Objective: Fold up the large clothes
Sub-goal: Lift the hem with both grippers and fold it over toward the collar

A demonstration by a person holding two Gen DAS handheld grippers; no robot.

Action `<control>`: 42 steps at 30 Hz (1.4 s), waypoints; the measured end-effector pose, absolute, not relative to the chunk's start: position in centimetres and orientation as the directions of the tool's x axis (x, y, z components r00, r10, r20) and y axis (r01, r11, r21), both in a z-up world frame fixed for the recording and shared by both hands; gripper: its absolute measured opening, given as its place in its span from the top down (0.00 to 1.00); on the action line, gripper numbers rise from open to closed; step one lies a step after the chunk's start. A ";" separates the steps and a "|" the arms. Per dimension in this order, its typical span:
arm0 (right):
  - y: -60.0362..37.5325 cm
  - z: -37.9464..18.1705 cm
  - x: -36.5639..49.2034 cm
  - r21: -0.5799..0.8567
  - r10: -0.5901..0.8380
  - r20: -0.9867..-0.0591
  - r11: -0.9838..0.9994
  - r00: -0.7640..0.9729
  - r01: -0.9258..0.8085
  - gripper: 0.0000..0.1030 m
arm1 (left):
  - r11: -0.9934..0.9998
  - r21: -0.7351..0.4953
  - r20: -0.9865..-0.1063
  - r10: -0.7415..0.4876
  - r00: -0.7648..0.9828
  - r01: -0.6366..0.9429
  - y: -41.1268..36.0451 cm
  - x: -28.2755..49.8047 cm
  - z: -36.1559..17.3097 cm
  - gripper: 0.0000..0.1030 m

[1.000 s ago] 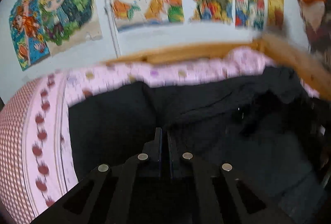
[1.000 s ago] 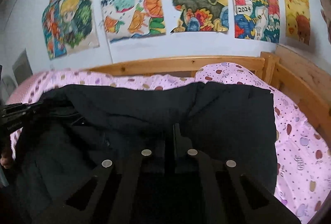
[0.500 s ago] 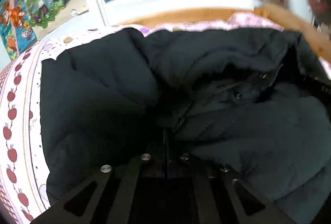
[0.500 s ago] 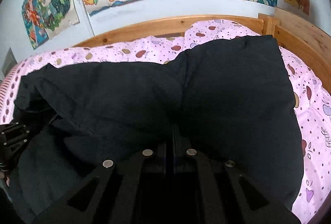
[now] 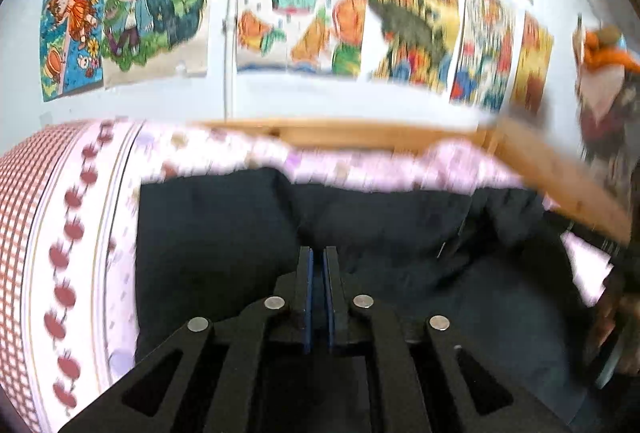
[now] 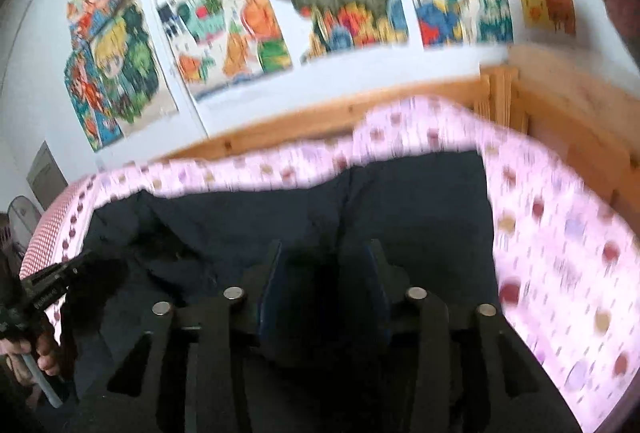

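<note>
A large black padded jacket (image 5: 420,233) lies spread on the pink bed; it also shows in the right wrist view (image 6: 420,201). My left gripper (image 5: 318,263) is above the jacket's near left part with its blue-padded fingers almost together and nothing visible between them. My right gripper (image 6: 324,253) is open over the jacket's near edge, with dark cloth lying between its fingers. The left gripper's body (image 6: 48,289) and the hand holding it show at the left edge of the right wrist view.
The pink spotted bedsheet (image 6: 560,233) lies around the jacket. A red-checked pillow (image 5: 24,201) is at the left. A wooden bed frame (image 6: 304,125) runs along the back and right side (image 6: 580,137). Colourful posters (image 5: 304,5) hang on the wall.
Both grippers have pulled back and up from the jacket. The right gripper has opened and let go of the cloth. The left gripper's fingers no longer pinch the cloth.
</note>
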State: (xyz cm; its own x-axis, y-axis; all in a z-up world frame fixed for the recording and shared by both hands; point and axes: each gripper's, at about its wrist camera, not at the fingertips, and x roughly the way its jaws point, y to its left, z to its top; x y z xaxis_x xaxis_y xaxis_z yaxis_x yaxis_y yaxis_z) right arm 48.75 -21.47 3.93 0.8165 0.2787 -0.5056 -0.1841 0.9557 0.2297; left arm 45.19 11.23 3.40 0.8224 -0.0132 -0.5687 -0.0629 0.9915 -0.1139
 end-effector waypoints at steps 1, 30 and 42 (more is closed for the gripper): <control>-21.1 4.4 49.2 0.229 0.282 -0.497 0.955 0.821 -0.190 0.64 | 0.989 -0.134 -0.554 -0.022 0.833 -0.064 11.0 45.8 4.0 0.75; -12.5 -4.7 56.7 0.035 0.301 -0.810 0.881 0.503 -0.471 0.64 | 0.948 0.284 -0.777 0.138 0.614 0.147 3.9 54.1 -7.1 0.48; -13.3 -5.2 56.5 0.045 0.319 -0.787 0.883 0.528 -0.466 0.65 | 0.937 0.329 -0.741 0.178 0.647 0.119 3.2 53.4 -7.4 0.47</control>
State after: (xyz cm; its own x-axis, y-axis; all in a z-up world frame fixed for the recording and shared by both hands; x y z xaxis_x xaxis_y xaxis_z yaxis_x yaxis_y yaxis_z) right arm 56.45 -13.25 -5.25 0.5284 0.3193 -0.7866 -0.4663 0.8835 0.0454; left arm 53.44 3.20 -7.37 0.6470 0.1784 -0.7413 0.1190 0.9367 0.3292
